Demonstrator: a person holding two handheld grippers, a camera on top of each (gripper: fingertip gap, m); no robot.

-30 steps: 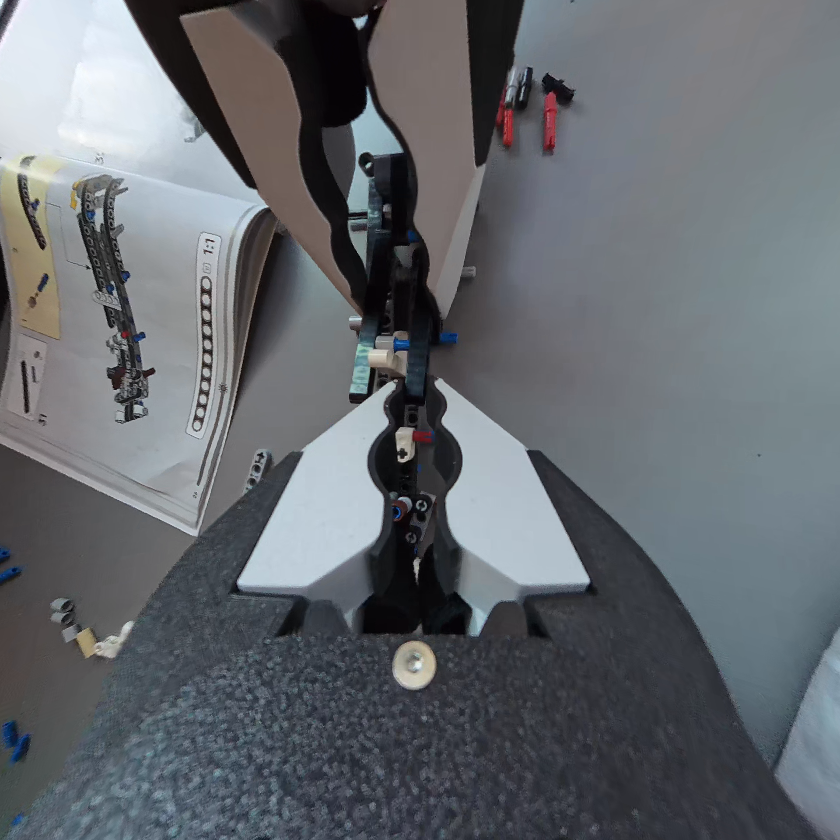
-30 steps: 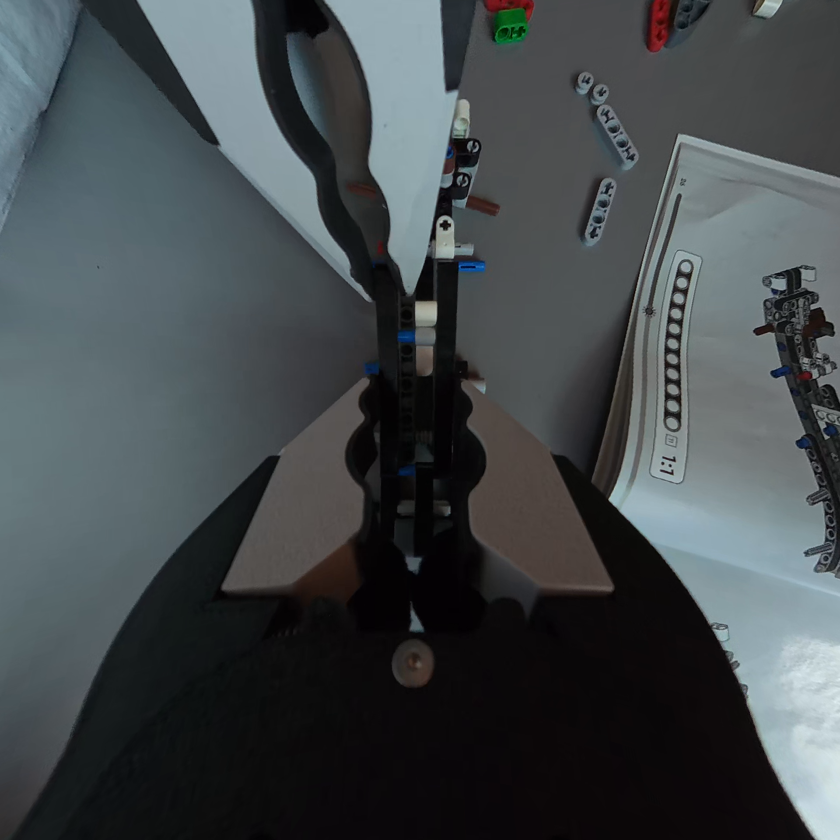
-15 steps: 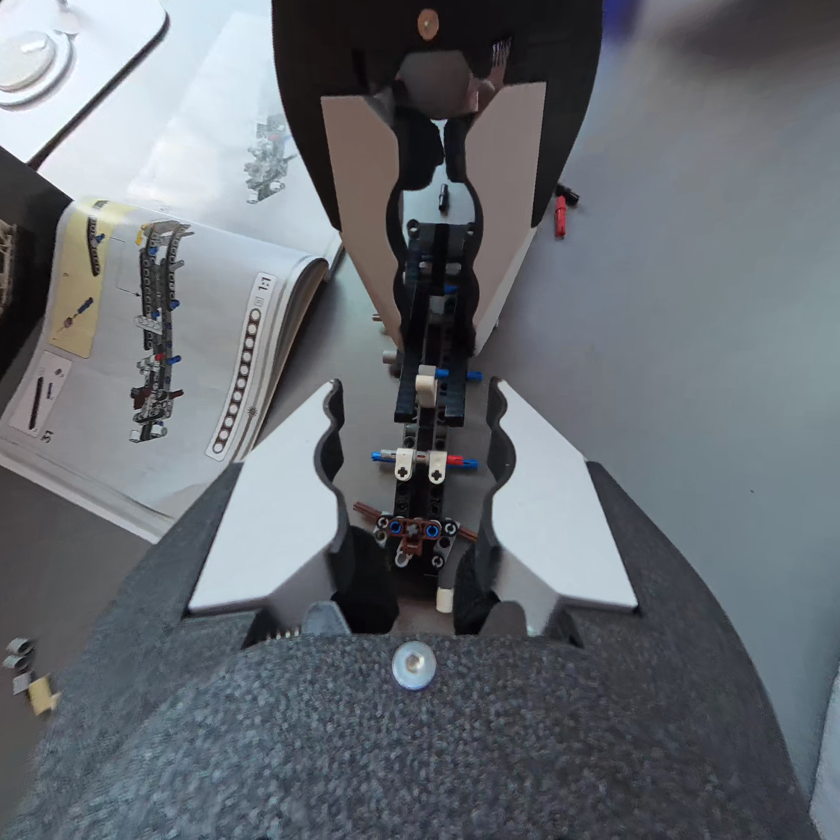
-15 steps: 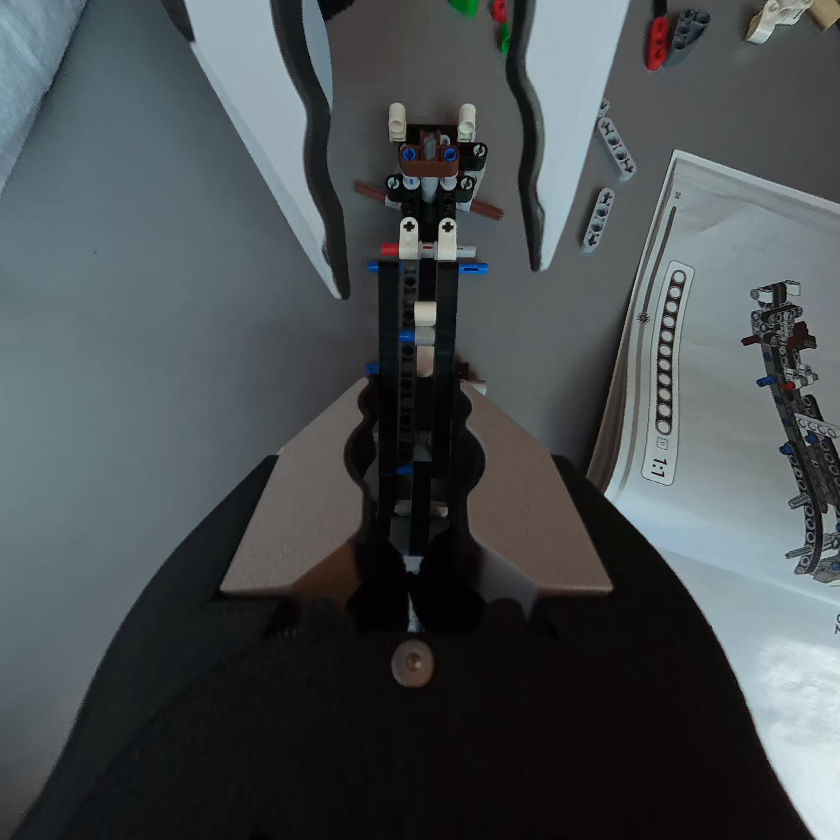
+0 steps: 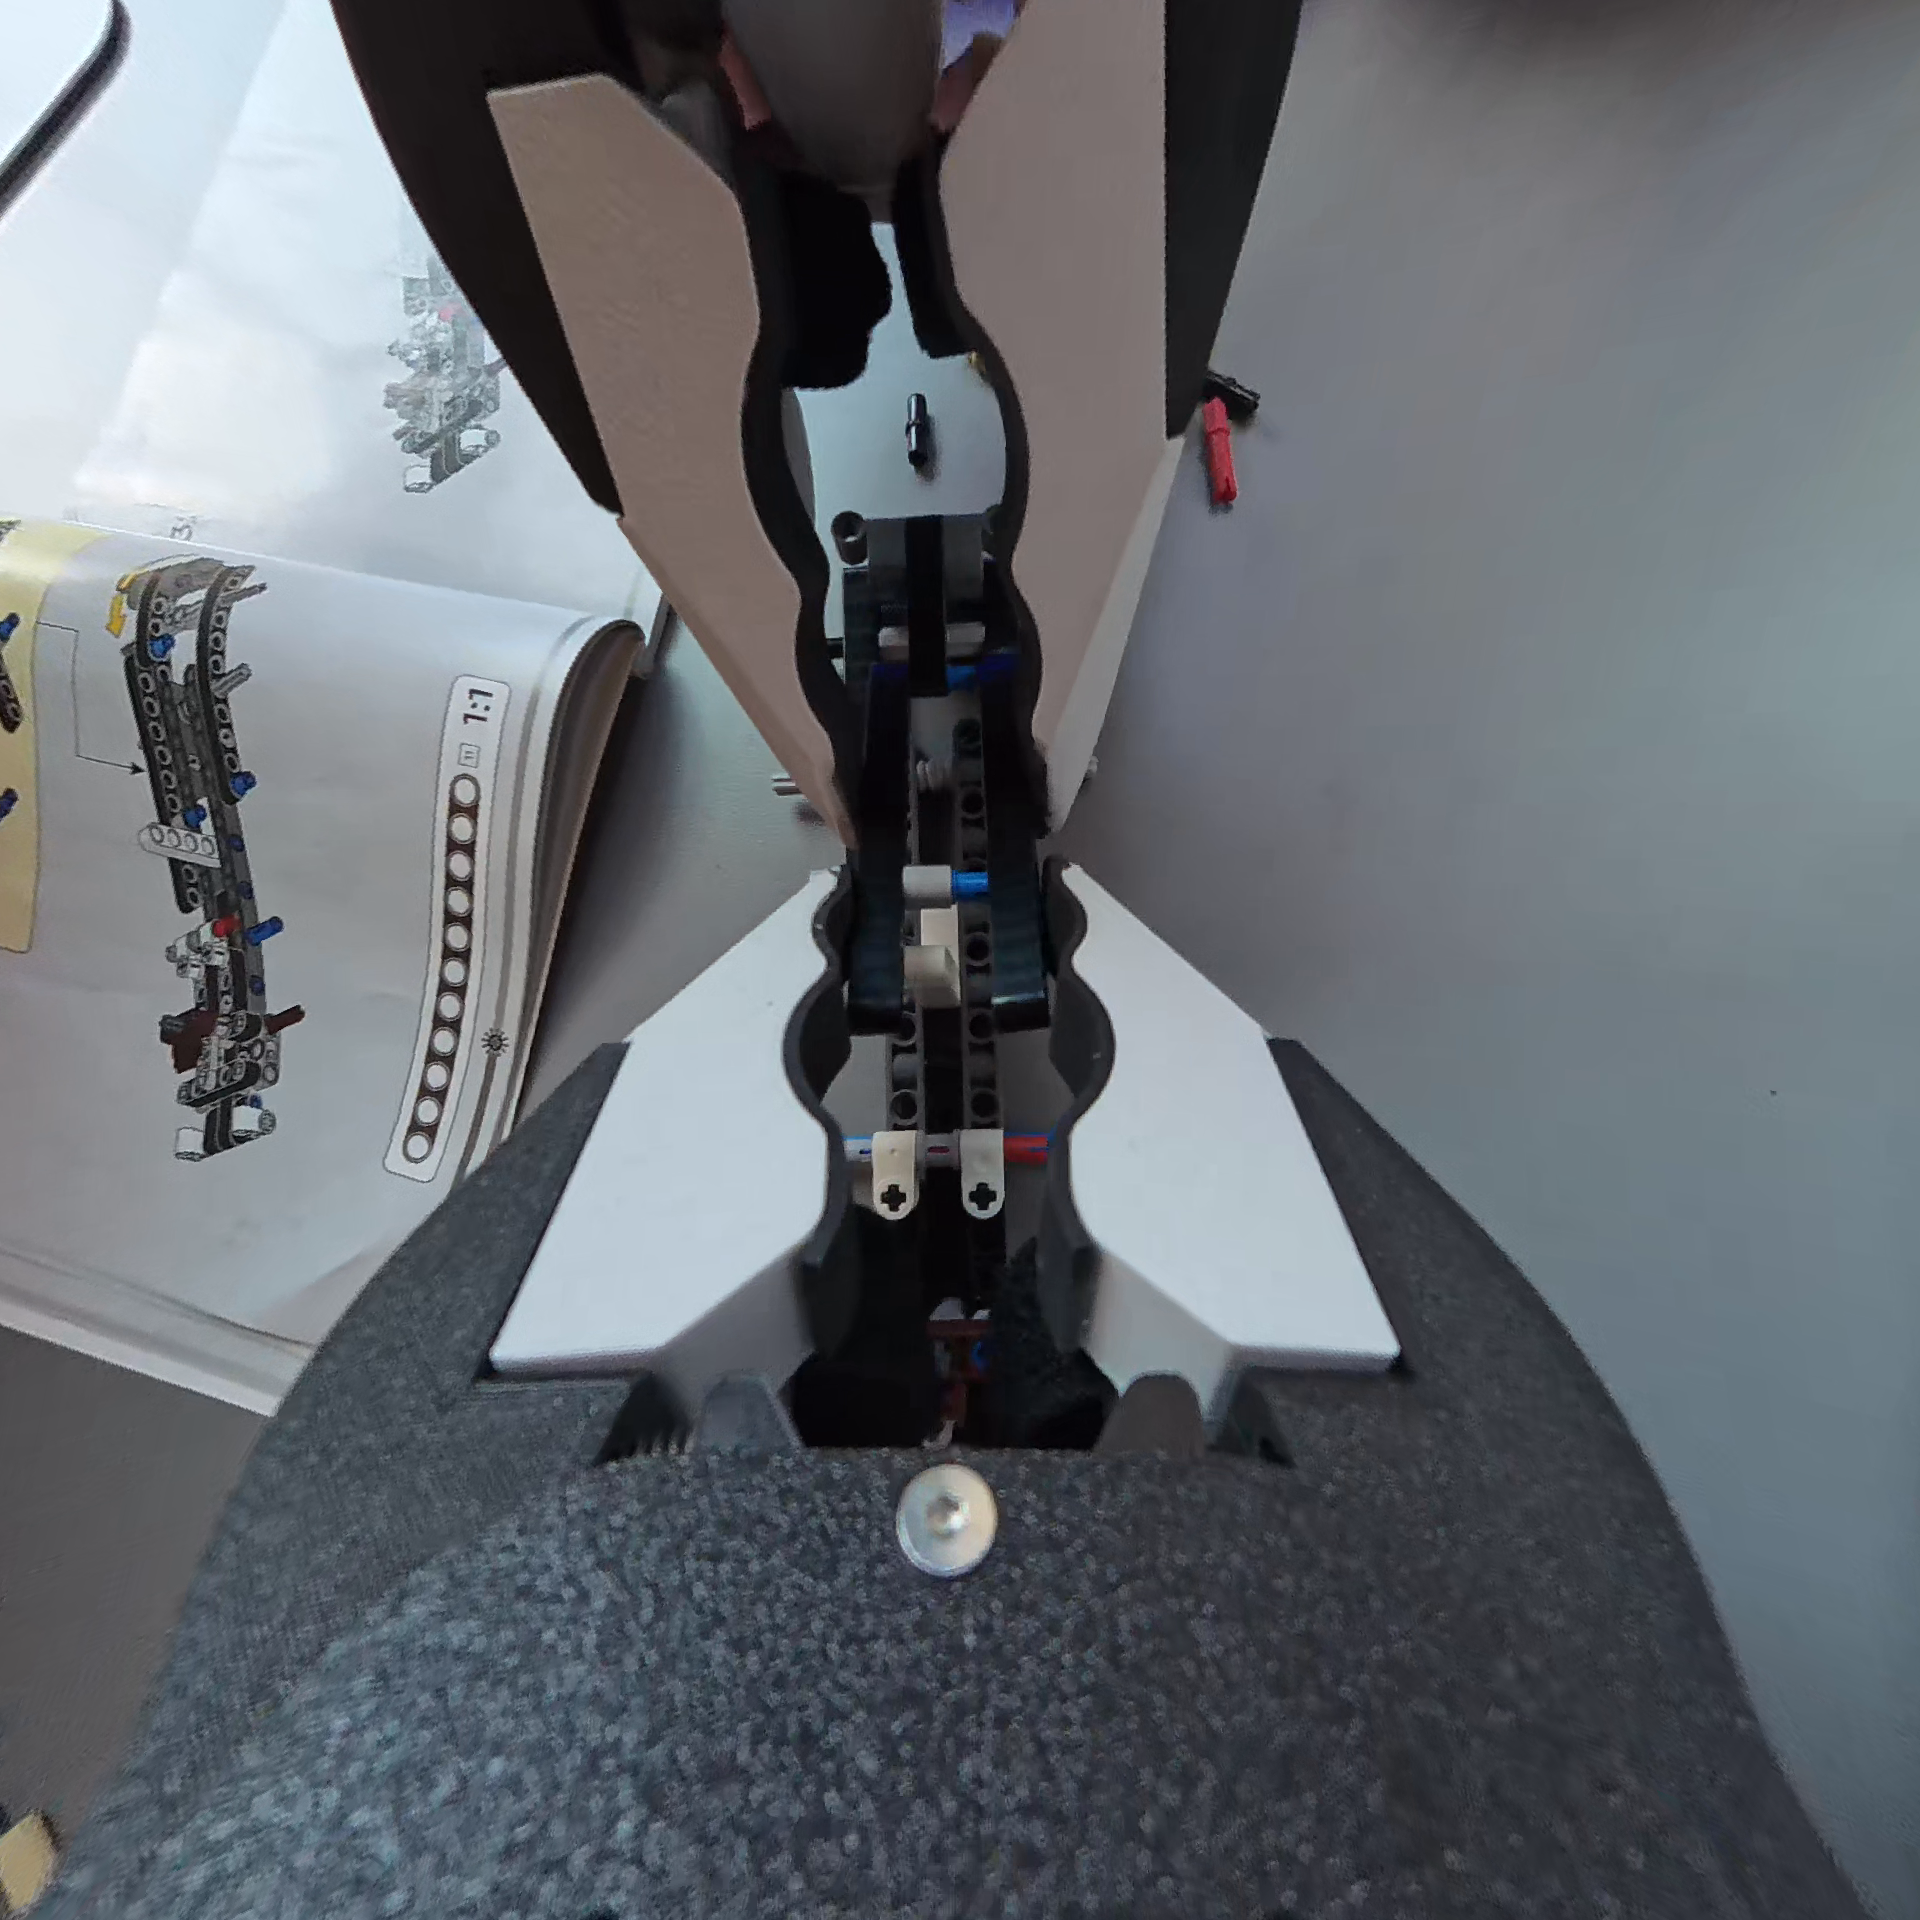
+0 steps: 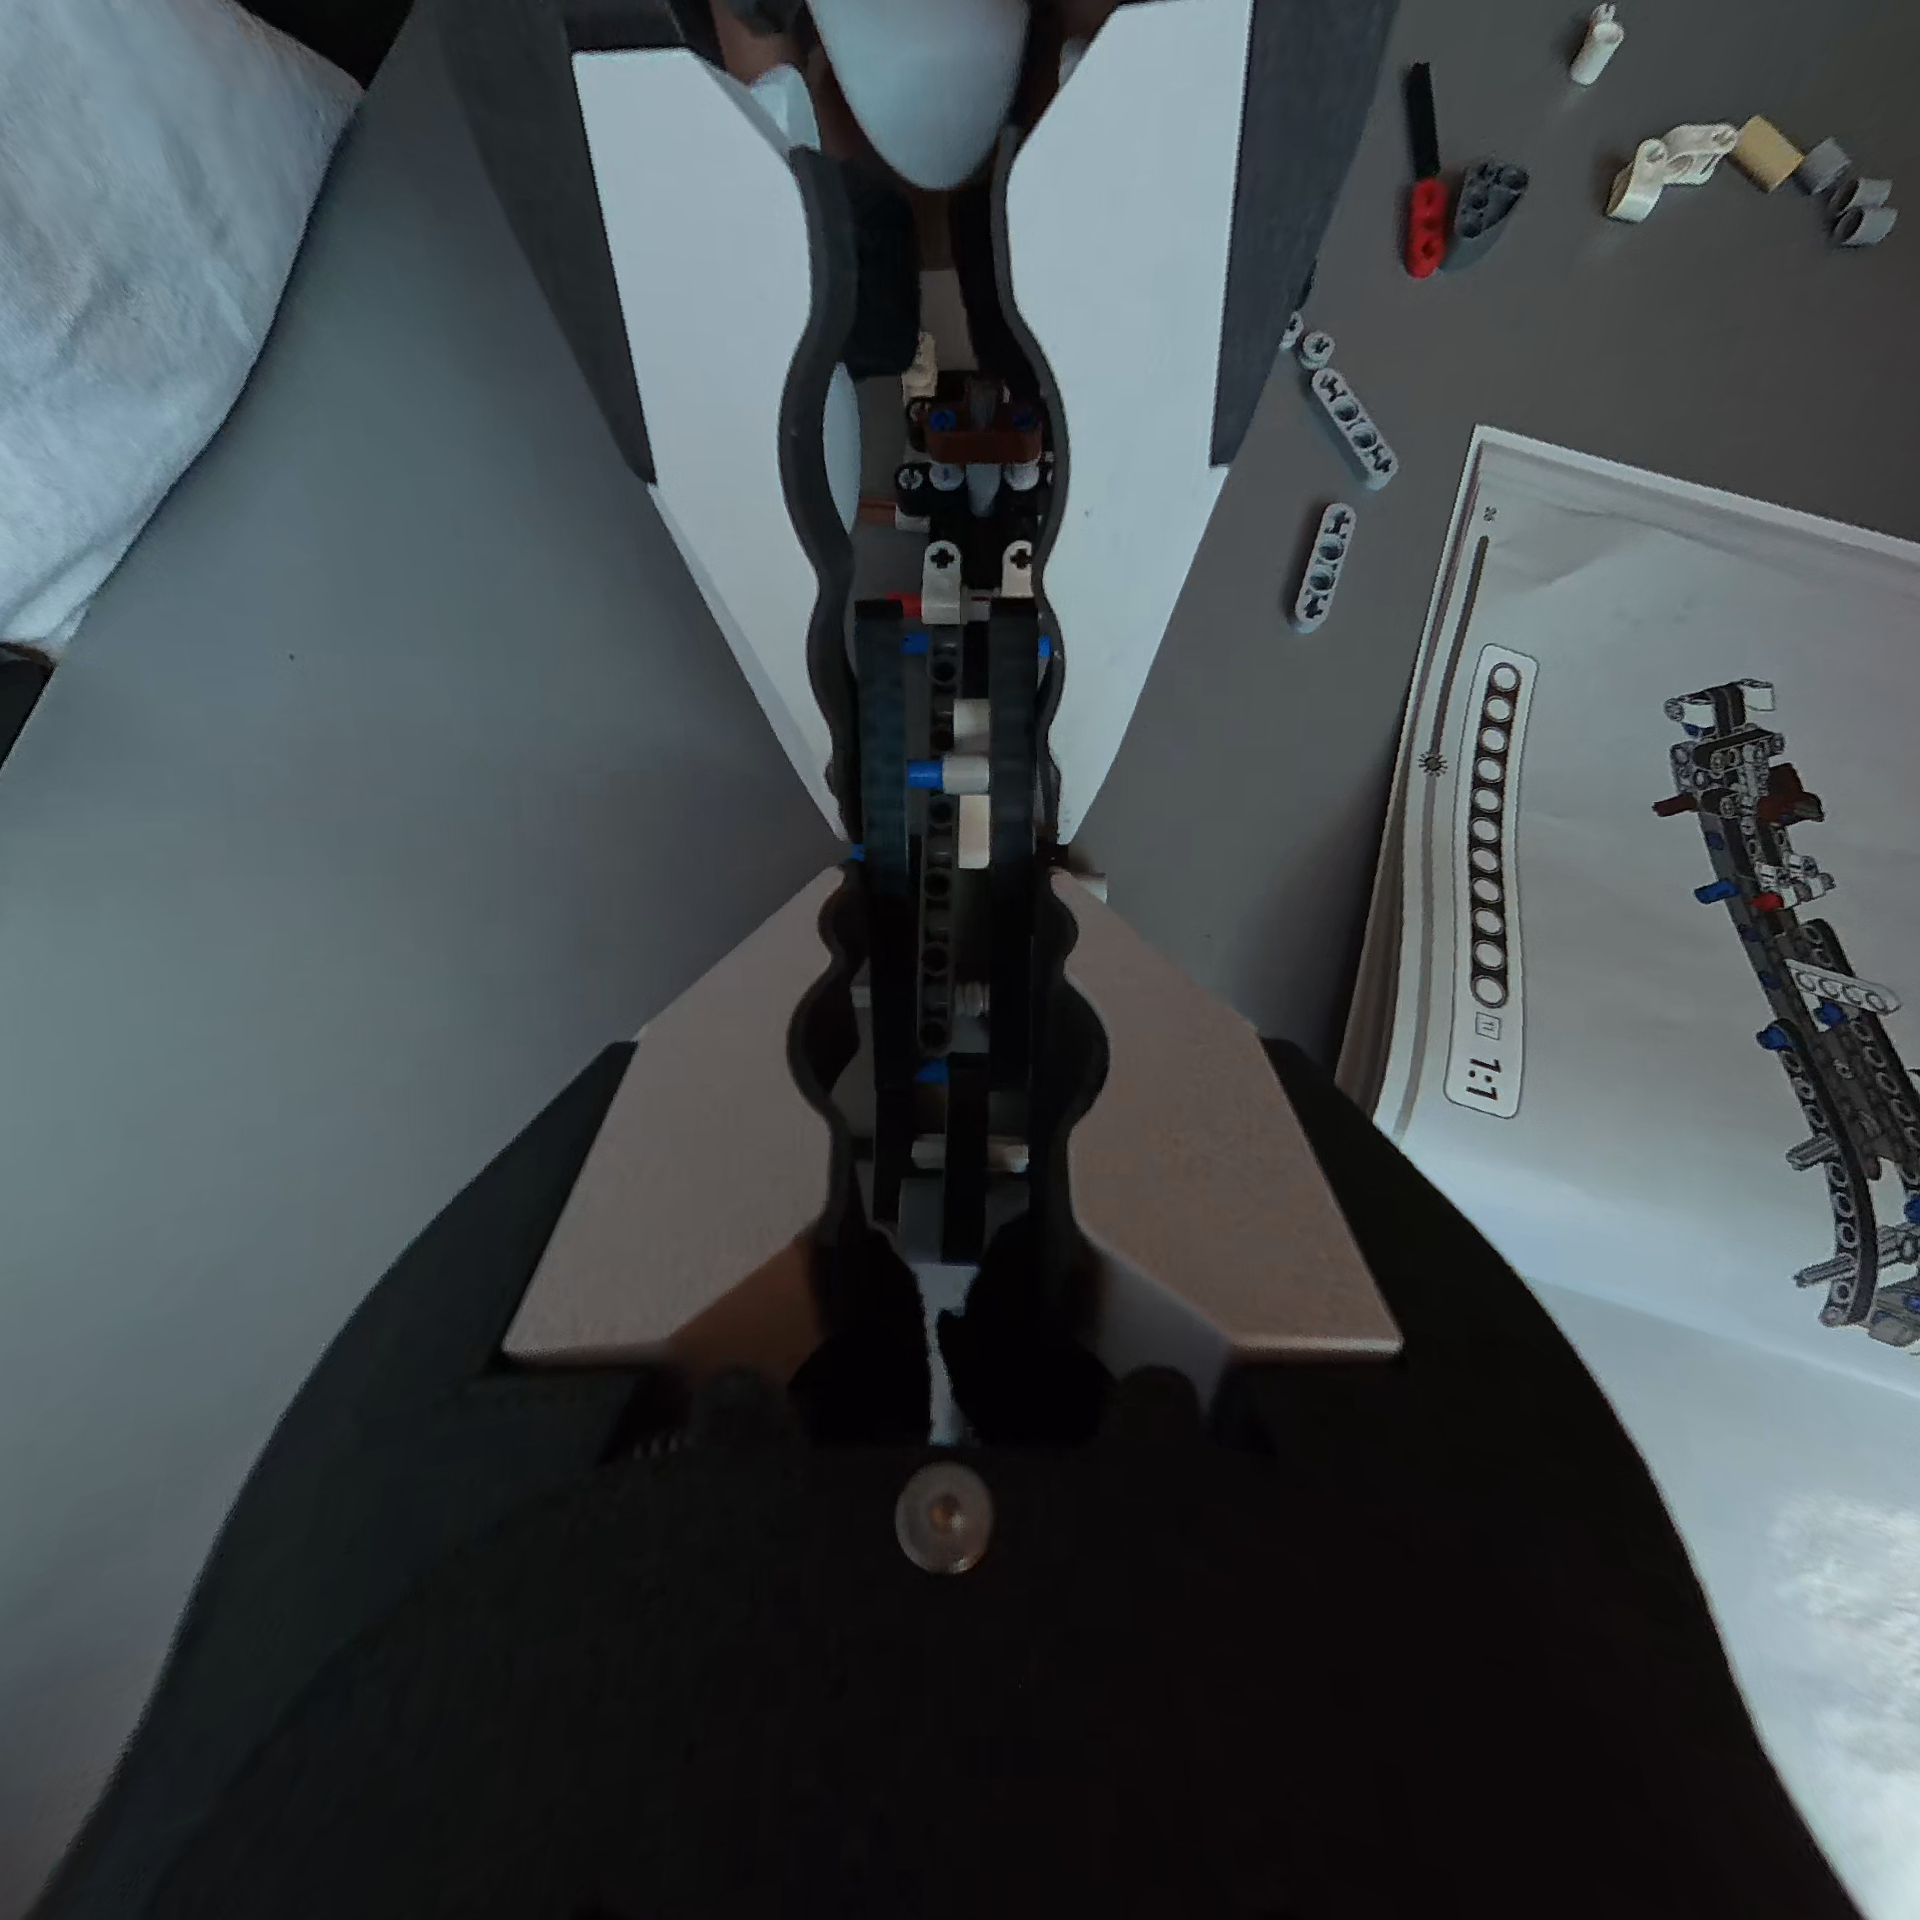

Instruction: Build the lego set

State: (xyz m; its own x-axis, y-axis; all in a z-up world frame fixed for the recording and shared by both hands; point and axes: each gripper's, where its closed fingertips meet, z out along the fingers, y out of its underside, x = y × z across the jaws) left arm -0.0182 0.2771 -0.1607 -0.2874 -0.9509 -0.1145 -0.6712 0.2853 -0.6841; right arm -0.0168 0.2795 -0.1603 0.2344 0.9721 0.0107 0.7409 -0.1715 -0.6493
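Note:
A long black beam assembly [image 5: 977, 1039] with blue pins, white connectors and a brown end piece is held above the grey table between both grippers. My left gripper [image 5: 945, 894] is shut on it, pads pressing the two outer black beams, with the white connectors and brown end inside the jaws. My right gripper [image 6: 951, 883] is shut on the other end of the assembly [image 6: 940, 914]. The two grippers face each other, fingertips nearly touching. The right gripper shows at the top of the left wrist view [image 5: 945, 816], and the left gripper at the top of the right wrist view [image 6: 956, 821].
An open instruction booklet [image 5: 312, 831] lies beside the grippers and also shows in the right wrist view [image 6: 1662, 935]. Loose parts lie on the table: a red pin [image 5: 1218, 457], a black pin [image 5: 916, 428], grey beams [image 6: 1351, 426], red and dark pieces [image 6: 1455, 208]. A white cloth [image 6: 156, 260] lies at the table's edge. The grippers are tip to tip, or close to it.
My left gripper let go of the assembly, opened wide, then came forward and shut on it again across its wider sides. The right gripper kept its hold.

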